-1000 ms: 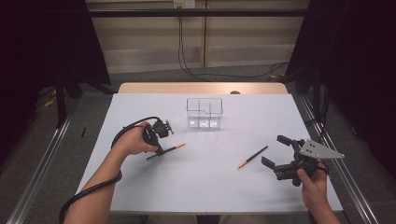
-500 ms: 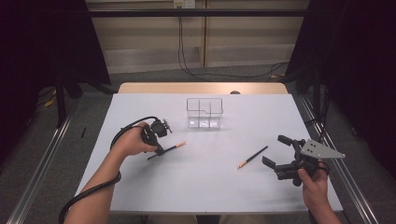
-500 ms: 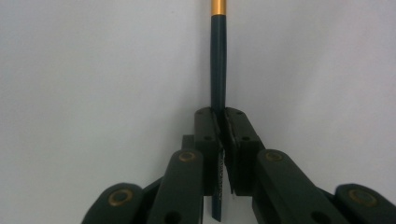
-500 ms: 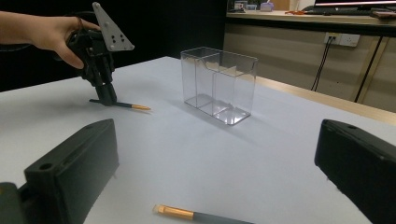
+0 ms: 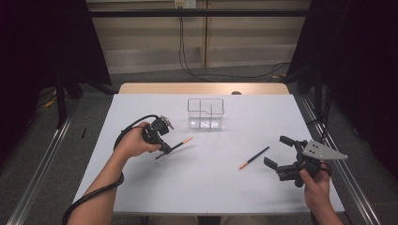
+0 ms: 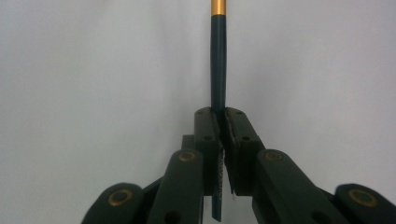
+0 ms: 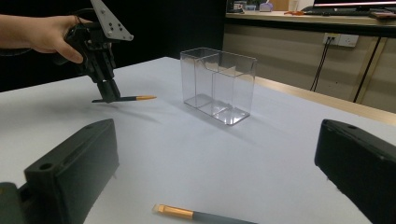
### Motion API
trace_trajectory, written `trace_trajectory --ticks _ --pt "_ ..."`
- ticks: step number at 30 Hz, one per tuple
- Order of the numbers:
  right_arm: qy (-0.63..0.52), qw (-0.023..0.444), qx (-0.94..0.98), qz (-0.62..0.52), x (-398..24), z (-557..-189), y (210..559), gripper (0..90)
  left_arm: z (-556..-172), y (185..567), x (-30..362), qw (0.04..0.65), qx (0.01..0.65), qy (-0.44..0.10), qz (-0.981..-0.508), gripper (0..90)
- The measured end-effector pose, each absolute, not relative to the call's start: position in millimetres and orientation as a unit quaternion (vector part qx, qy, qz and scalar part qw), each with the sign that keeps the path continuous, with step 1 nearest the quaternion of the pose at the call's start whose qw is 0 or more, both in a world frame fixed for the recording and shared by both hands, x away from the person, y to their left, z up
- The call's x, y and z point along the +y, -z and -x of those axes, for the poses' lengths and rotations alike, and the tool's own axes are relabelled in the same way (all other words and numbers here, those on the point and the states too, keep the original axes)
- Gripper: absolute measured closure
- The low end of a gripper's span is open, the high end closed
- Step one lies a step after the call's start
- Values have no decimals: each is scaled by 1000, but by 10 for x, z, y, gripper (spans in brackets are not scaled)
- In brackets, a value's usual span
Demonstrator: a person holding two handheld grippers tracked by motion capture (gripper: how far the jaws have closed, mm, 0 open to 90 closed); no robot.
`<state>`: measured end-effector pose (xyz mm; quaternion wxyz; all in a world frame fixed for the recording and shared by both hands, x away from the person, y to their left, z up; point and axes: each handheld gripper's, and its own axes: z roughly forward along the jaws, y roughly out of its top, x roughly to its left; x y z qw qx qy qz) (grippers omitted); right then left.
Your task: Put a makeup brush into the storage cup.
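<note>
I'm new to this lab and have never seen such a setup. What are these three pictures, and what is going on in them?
A person sits at a white table with a hand-held two-jaw gripper in each hand; there is no robot arm. One picture comes from a camera above, looking down on the table. The other two come from cameras riding on the grippers, looking along their black jaws. The left gripper is shut on a dark pencil with a gold band. The right gripper is open and holds nothing; a second pencil lies on the table before it. Farther back stands a clear plastic organizer with compartments, apparently empty.
</note>
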<state>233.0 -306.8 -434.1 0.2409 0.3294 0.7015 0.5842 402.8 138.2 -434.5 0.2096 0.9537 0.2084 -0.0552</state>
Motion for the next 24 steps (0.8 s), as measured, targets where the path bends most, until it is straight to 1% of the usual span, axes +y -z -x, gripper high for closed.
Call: trace_trajectory --ticks 5,10,11,14,24 --pt "-584 242 702 -328 -3060 -2335 4343 0 -4003 4313 1398 261 218 53 -939 846" --pt "-584 241 702 -327 -3051 -2339 4345 0 -3980 4290 1406 295 218 46 -929 846" --pt "-585 241 702 -327 -3051 -2339 4346 0 -3954 4291 1392 313 233 45 -920 846" --pt "-585 240 703 -327 -3049 -2339 4347 0 -3939 4269 1392 330 230 35 -915 847" --pt "-584 239 704 -328 -3038 -2345 4355 0 -3855 4265 1308 396 220 34 -891 846"
